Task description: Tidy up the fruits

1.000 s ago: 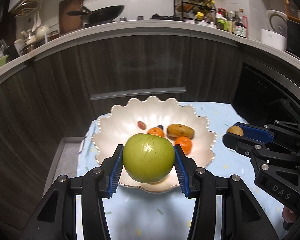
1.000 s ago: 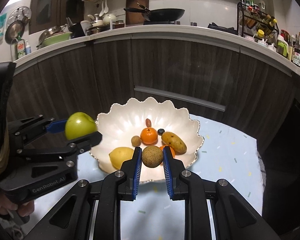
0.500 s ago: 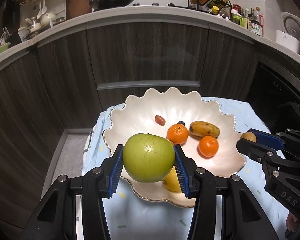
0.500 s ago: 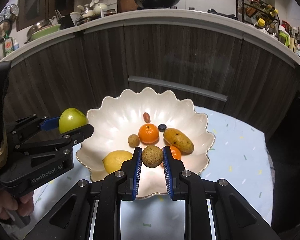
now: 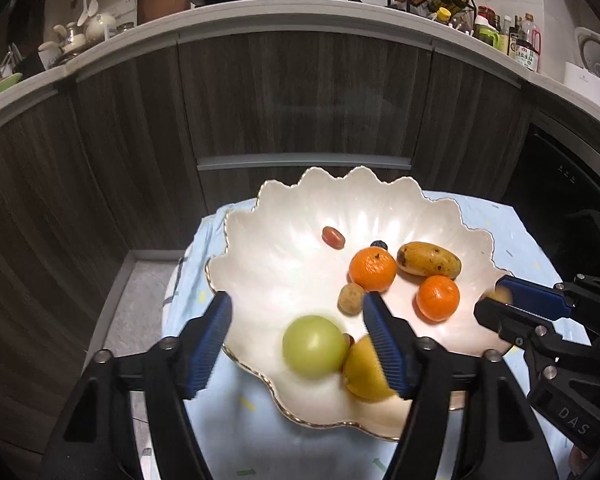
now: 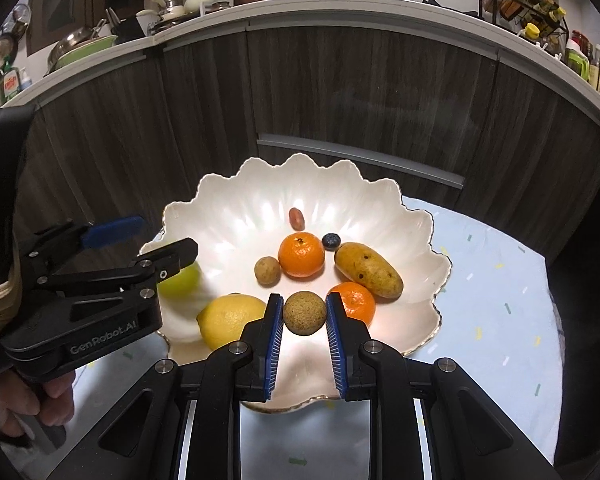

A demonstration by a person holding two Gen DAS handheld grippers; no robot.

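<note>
Left gripper is spread wide with nothing between the pads; the green apple sits in the bowl near its front-left rim, blurred, so it may not have settled. In the left wrist view the apple touches the lemon, which lies at the front rim. A small dark red thing shows in the gap between them, too hidden to name.

Right gripper is clamped on a small round brown fruit, held over the front part of the bowl, not yet put down. Whether it hangs clear of the bowl floor I cannot tell.

Already in the bowl, around the middle: two oranges, one behind the other; a spotted yellow-brown oblong fruit toward the right rim; a small tan round fruit just left of the far orange; a blueberry and a small red oval fruit further back.

Bowl stands on a light blue cloth covering the table. No loose fruit shows on the visible cloth; the near edge and left side are hidden behind the grippers.

Progress, my judgement: almost done. Apple placed, most fruit in. Left to do: release the brown fruit into a free spot at the front centre, then pull both grippers back. Risk: the apple could roll and nudge the lemon.
</note>
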